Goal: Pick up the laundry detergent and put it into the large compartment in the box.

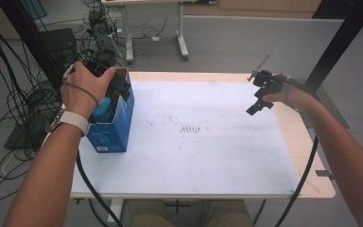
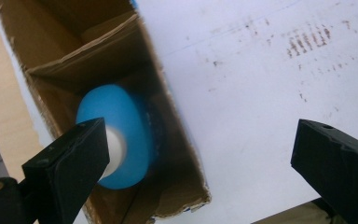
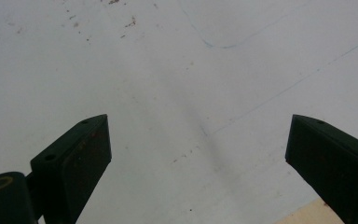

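A blue cardboard box (image 1: 113, 125) stands open at the table's left side. Inside it sits a blue bottle (image 2: 126, 130) with a white cap (image 2: 114, 149), top toward the camera. My left gripper (image 1: 111, 78) hovers over the box mouth in the person's left hand. In the left gripper view that gripper (image 2: 200, 163) is open, one jaw over the box and one over the white sheet. My right gripper (image 1: 260, 99) is held above the sheet's right part. It (image 3: 198, 161) stands open with nothing between its jaws.
A white sheet (image 1: 203, 137) with faint brown marks covers most of the wooden table (image 1: 307, 146). Cables trail off the table's front edge. Cables, a black frame post (image 1: 340, 42) and another table's legs lie beyond the far edge.
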The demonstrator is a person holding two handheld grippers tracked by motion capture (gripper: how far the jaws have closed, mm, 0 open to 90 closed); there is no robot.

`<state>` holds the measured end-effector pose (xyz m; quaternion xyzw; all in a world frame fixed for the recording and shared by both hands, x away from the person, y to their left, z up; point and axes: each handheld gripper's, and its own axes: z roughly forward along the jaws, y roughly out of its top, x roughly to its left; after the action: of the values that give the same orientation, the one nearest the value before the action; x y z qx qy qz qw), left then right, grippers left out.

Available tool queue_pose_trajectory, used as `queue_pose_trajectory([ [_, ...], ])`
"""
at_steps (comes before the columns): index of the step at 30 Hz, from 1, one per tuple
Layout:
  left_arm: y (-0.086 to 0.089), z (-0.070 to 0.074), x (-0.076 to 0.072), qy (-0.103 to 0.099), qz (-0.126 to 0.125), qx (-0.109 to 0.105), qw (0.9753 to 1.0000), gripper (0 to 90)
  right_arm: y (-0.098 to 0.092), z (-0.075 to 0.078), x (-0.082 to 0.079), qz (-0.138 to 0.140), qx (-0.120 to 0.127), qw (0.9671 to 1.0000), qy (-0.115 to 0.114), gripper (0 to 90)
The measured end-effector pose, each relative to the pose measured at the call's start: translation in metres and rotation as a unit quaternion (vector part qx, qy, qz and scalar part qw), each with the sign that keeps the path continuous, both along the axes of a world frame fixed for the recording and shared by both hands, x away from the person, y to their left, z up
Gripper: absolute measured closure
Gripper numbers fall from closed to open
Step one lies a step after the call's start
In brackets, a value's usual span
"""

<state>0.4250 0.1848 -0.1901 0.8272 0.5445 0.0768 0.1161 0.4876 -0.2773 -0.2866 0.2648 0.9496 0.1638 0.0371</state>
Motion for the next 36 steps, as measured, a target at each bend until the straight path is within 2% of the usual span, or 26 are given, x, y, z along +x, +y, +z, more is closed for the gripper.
queue_pose_trajectory([
  [7, -0.013, 0.004, -0.003, 0.001, -0.057, -0.007, 0.9983, 4.6, -0.001, 0.001, -0.001, -0.001, 0.000, 1.0000, 0.000, 6.8],
  [13, -0.031, 0.008, -0.006, 0.000, -0.106, -0.006, 0.9944, 4.8, -0.001, 0.001, -0.001, -0.001, 0.001, 1.0000, 0.000, 6.7],
  [20, -0.053, 0.009, -0.008, 0.011, -0.129, -0.002, 0.9916, 4.8, -0.002, 0.002, -0.001, -0.002, 0.001, 1.0000, -0.001, 6.8],
  [27, -0.068, 0.009, -0.009, 0.014, -0.125, 0.003, 0.9920, 4.8, -0.003, 0.002, -0.002, -0.005, 0.001, 1.0000, -0.001, 6.8],
  [33, -0.080, 0.008, -0.010, 0.017, -0.153, 0.002, 0.9881, 4.8, -0.003, 0.003, -0.003, -0.004, 0.001, 1.0000, -0.002, 6.8],
  [36, -0.086, 0.006, -0.010, 0.020, -0.172, 0.003, 0.9849, 4.8, -0.003, 0.003, -0.003, -0.003, 0.001, 1.0000, -0.002, 6.8],
])
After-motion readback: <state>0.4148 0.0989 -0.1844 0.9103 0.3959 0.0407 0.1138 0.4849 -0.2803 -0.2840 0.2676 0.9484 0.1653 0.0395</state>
